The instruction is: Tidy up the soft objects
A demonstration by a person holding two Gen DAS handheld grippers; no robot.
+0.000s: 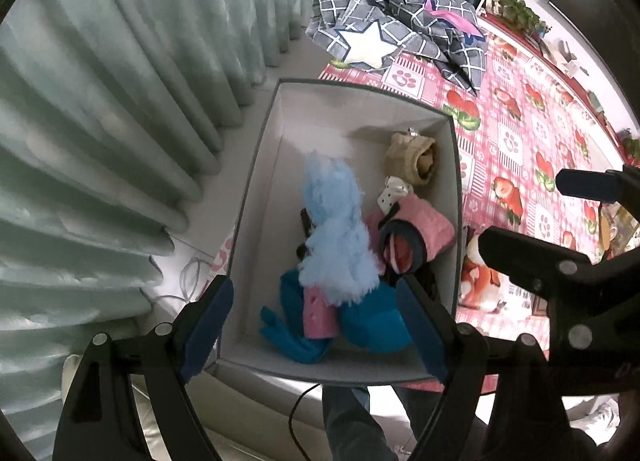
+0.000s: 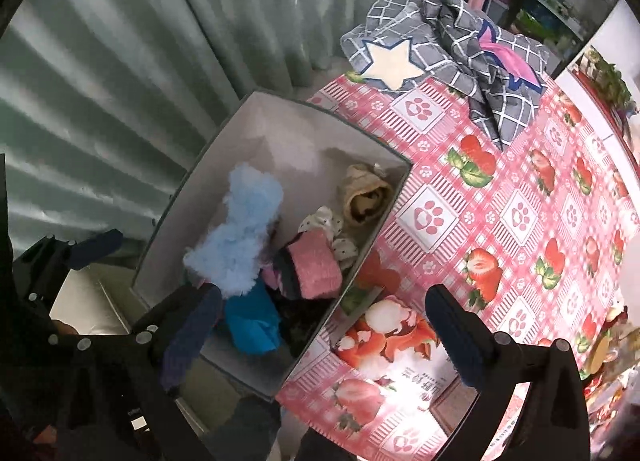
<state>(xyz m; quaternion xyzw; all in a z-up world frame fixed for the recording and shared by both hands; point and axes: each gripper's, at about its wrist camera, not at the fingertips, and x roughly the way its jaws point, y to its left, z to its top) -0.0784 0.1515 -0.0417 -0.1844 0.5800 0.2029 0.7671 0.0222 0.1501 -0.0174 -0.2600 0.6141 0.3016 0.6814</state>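
Observation:
A grey box [image 1: 262, 165] [image 2: 192, 197] stands at the table's left edge and holds soft things: a fluffy light-blue piece [image 1: 340, 237] [image 2: 244, 233], a teal cloth [image 1: 368, 321] [image 2: 252, 325], a pink rolled sock [image 1: 420, 229] [image 2: 316, 269], a white dotted sock [image 1: 394, 193] [image 2: 326, 227] and a beige roll [image 1: 416, 157] [image 2: 366, 193]. My left gripper [image 1: 316, 325] is open and empty above the box's near end. My right gripper [image 2: 324, 337] is open and empty over the box's near right corner; it also shows in the left wrist view [image 1: 532, 217].
A grey checked cloth with a white star [image 1: 400, 33] [image 2: 440, 49] lies at the table's far end. The table has a pink strawberry tablecloth [image 1: 520, 121] [image 2: 520, 201]. A fox-print packet [image 2: 392, 337] lies beside the box. Pale green curtains [image 1: 120, 101] hang at the left.

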